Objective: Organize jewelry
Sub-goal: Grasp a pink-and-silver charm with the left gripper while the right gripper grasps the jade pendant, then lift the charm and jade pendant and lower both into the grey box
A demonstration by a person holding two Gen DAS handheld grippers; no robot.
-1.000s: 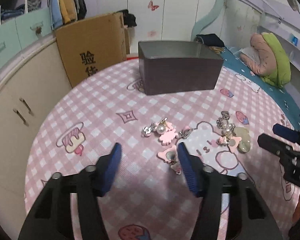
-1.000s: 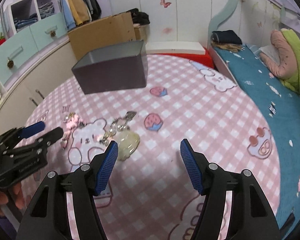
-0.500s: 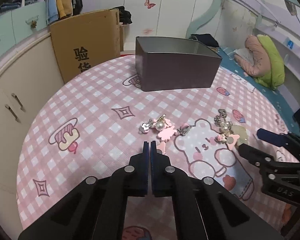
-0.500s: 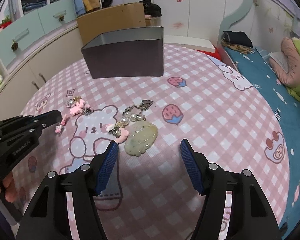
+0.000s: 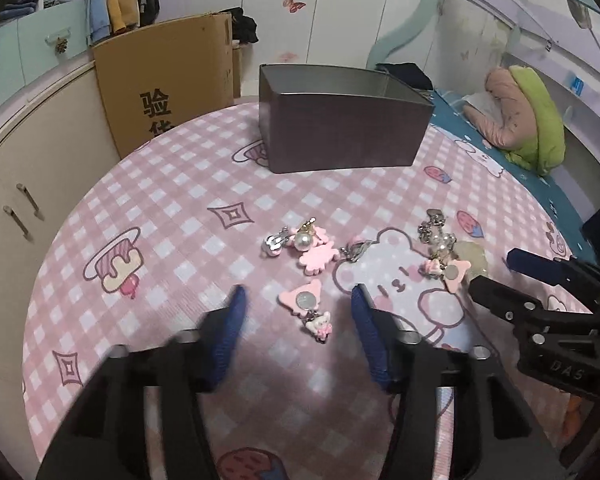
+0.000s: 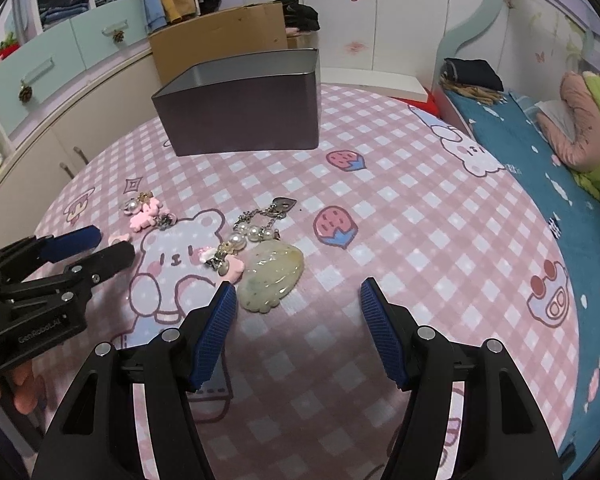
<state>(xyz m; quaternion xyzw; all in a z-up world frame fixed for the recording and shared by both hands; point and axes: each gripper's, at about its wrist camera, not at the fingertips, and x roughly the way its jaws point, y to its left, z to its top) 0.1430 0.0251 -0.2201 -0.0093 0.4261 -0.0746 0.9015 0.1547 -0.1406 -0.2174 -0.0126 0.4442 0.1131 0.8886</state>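
Note:
Several jewelry pieces lie on the pink checked tablecloth (image 5: 172, 184). My left gripper (image 5: 297, 294) hangs low over it with its jaws opening. A pink bear charm (image 5: 303, 300) with a small bunny dangle lies between its fingertips, and the pads do not touch it. Just beyond are a pearl earring (image 5: 302, 241) and a pink flower piece (image 5: 319, 259). My right gripper (image 6: 297, 286) is open and holds nothing. A pale green jade pendant (image 6: 270, 276) on a pearl chain (image 6: 252, 233) lies by its left fingertip. A dark open box (image 5: 340, 136) stands at the back.
A cardboard carton (image 5: 168, 80) leans behind the table at the left, by cream cabinets (image 5: 24, 168). A bed with a blue sheet (image 6: 540, 152) runs along the right side. The two grippers stand close side by side, the right gripper (image 5: 496, 276) at my left one's right.
The left jaws stood apart, then shut on nothing half a second ago, and have parted again around the pink bear charm. The right jaws kept the same width.

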